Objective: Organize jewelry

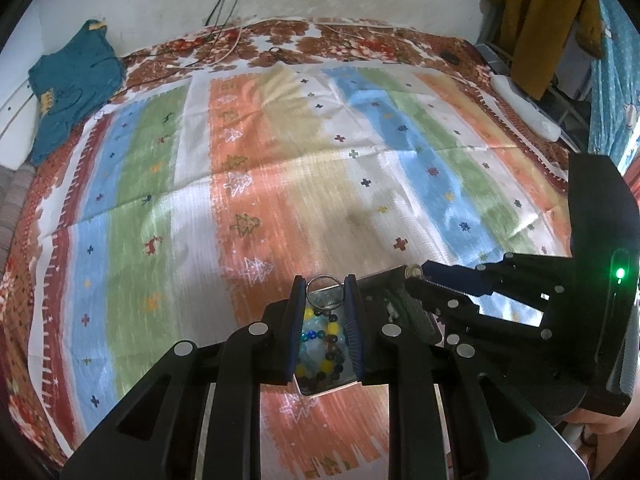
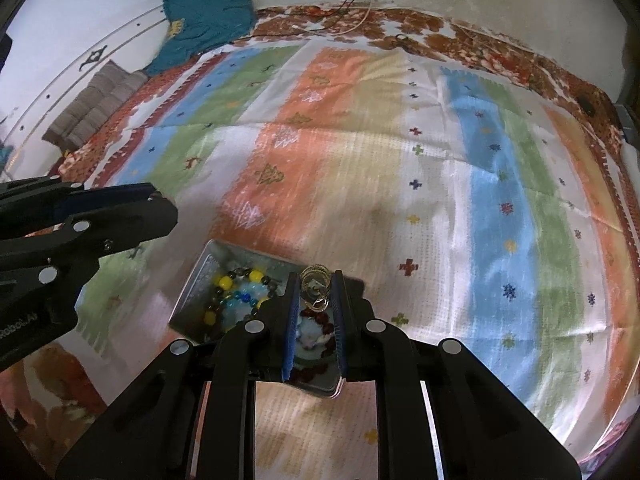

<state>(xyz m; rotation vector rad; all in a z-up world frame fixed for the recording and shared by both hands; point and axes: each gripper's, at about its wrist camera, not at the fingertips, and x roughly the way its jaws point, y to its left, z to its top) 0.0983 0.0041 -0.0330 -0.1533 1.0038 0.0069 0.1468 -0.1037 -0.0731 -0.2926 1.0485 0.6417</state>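
A shallow metal tray (image 2: 196,280) lies on the striped cloth and holds beaded bracelets (image 2: 232,292) with yellow, blue and dark beads. In the left wrist view my left gripper (image 1: 325,294) is shut on a silver ring (image 1: 324,286), just above the tray (image 1: 320,392) and its beads (image 1: 320,340). In the right wrist view my right gripper (image 2: 316,288) is shut on thin gold bangles (image 2: 316,280), above the tray's right part, where dark red beads (image 2: 320,328) lie. The right gripper shows in the left wrist view (image 1: 416,280); the left shows in the right wrist view (image 2: 160,204).
The striped cloth (image 1: 320,160) covers a bed with a brown floral sheet (image 1: 340,40). A teal garment (image 1: 72,80) lies at the far left corner. Cables (image 1: 224,8) run at the back. A mustard garment (image 1: 536,20) hangs at the right.
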